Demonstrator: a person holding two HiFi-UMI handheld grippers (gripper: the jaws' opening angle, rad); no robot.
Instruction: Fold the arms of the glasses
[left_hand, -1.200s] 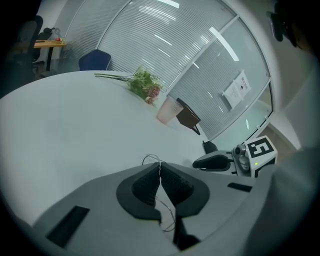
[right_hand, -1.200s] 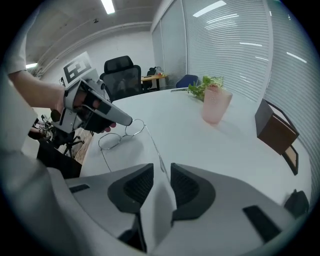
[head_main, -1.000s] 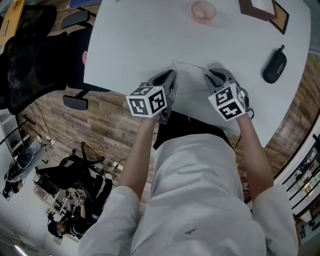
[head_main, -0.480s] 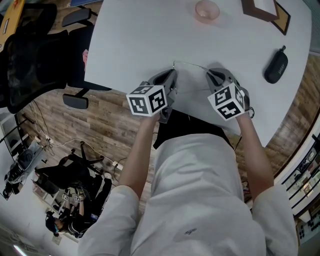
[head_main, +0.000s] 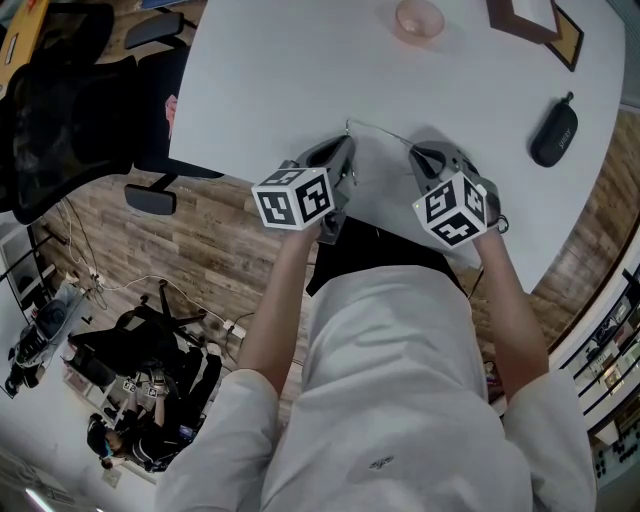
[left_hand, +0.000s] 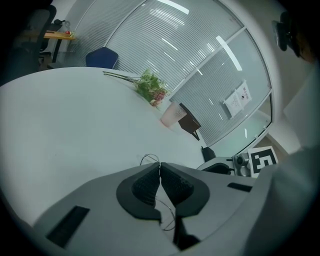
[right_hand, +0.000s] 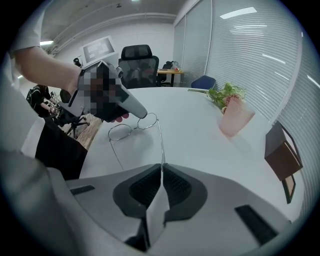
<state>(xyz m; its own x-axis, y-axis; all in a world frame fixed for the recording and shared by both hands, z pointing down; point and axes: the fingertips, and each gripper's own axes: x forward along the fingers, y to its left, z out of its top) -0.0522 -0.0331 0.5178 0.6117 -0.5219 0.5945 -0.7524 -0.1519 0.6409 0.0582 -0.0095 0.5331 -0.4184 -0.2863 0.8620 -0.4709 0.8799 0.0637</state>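
The left gripper (left_hand: 160, 167) has its fingers together, pinching the rim of the wire-rimmed glasses (right_hand: 131, 130) at the near edge of the white surface (head_main: 300, 80). The fingers of the right gripper (right_hand: 162, 169), which have just been closing, clamp one thin arm (right_hand: 161, 142). Farther back lie a black case (head_main: 553, 132) and a pink cup (head_main: 418, 18).

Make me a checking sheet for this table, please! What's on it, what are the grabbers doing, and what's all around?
Surface: white table.
Job's things: glasses, thin wire, both arms open, not yet folded.
Clutter: pink cup, picture frame, black case, flower sprig.
Grippers: left gripper shut on the glasses' front; right gripper has just been closing its jaws, now shut on one arm's end.
Cables: loose cables on the floor.
Surroundings: black office chair, wood floor, window blinds.
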